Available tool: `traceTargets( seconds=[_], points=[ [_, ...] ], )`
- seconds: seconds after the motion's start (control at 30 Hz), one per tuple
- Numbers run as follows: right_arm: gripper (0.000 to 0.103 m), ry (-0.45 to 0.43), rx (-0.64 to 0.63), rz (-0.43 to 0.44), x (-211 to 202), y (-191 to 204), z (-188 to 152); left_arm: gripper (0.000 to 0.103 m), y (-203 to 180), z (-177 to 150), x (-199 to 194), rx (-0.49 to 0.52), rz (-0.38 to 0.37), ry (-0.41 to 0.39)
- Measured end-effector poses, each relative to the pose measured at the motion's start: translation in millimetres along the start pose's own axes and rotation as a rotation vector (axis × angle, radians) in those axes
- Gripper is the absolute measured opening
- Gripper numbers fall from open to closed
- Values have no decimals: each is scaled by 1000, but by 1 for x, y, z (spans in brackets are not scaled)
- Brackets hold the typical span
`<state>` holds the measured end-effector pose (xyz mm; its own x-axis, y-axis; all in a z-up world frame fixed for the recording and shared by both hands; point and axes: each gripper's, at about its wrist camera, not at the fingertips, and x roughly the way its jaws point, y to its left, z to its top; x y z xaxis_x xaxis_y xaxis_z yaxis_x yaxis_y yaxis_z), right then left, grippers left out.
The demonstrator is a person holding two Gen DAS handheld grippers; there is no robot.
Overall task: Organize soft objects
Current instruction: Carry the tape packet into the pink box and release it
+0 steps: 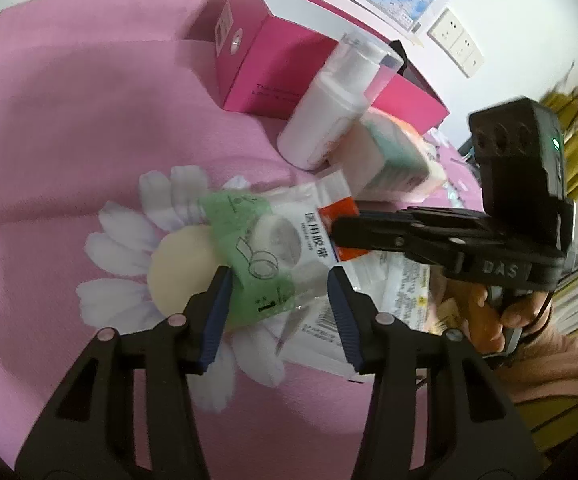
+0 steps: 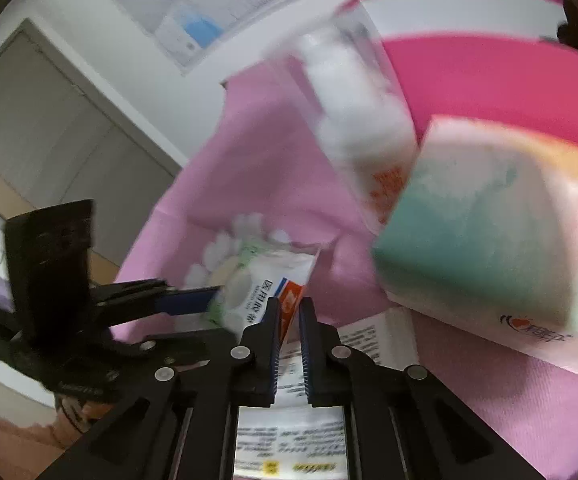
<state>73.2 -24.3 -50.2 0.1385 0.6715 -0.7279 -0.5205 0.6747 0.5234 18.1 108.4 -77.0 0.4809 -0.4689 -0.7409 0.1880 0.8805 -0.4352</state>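
1. Plastic tape packet (image 1: pixel 285 236) lies over the pink cloth (image 1: pixel 69 140), between both claws.
2. Right claw (image 2: pixel 289 310) pinches its orange corner; left claw (image 1: pixel 279 280) straddles it, not visibly clamped.
3. Risk: thin film slips or tears under opposing pulls.

A matt pink cloth (image 1: pixel 89 128) with a fine woven grain covers the table. The medical tape packet (image 1: pixel 273 240) is thin glossy plastic film, crinkled and partly clear. The white bottle (image 1: pixel 321 116) is smooth plastic under a clear cap. The magenta box (image 1: pixel 249 60) is smooth cardboard. The tissue pack (image 2: pixel 489 240) wears soft shiny wrap. The fingers (image 1: pixel 219 312) carry ribbed blue rubbery pads on matt black plastic.
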Motion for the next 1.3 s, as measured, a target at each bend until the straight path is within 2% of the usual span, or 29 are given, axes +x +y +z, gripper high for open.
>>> traceTargets(
  seconds=[0.2, 0.4, 0.57, 0.7, 0.97, 1.3],
  points=[
    [8, -72, -53, 15, -34, 13, 1, 48, -19, 7, -23, 36, -15, -74],
    [8, -194, -111, 28, -84, 29, 15, 48, -53, 30, -54, 155, -3, -172],
    [8, -291, -156, 14, -124, 33, 37, 48, -82, 62, -72, 248, 19, -248],
    [8, -335, -149, 6, -137, 27, 59, 48, -94, 91, -74, 308, 55, -274],
    [8, -350, -100, -24, -138, -3, 103, 48, -89, 150, -49, 305, 82, -250],
    [8, -286, 7, -65, -95, -52, 144, 49, -69, 200, 6, 248, 151, -145]
  ],
)
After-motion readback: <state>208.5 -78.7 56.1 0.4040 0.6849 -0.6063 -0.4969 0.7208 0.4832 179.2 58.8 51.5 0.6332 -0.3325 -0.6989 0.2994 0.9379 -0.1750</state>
